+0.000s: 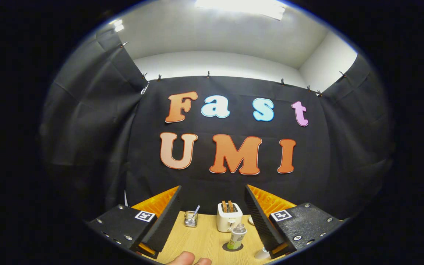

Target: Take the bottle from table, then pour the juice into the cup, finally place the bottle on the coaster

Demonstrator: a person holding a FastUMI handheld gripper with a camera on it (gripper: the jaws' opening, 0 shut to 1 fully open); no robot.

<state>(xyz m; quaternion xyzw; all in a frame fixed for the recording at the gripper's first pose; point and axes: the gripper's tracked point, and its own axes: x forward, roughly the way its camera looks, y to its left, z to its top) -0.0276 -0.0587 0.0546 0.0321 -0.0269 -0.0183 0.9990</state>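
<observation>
A fingertip [188,258] is seen nearest the camera, low on the wooden surface [201,239], between the two fingers of the tongs [212,221], which are held wide apart and released, with nothing gripped. From left to right beyond it, a small wire holder [190,218] with a stick in it, a white toaster [229,217] holding two slices, and the bottle [237,236] are found. The bottle is stood upright on the dark round coaster [232,247], its long axis vertical and cap upward, just ahead of the tongs and nearer their right finger, untouched by either.
</observation>
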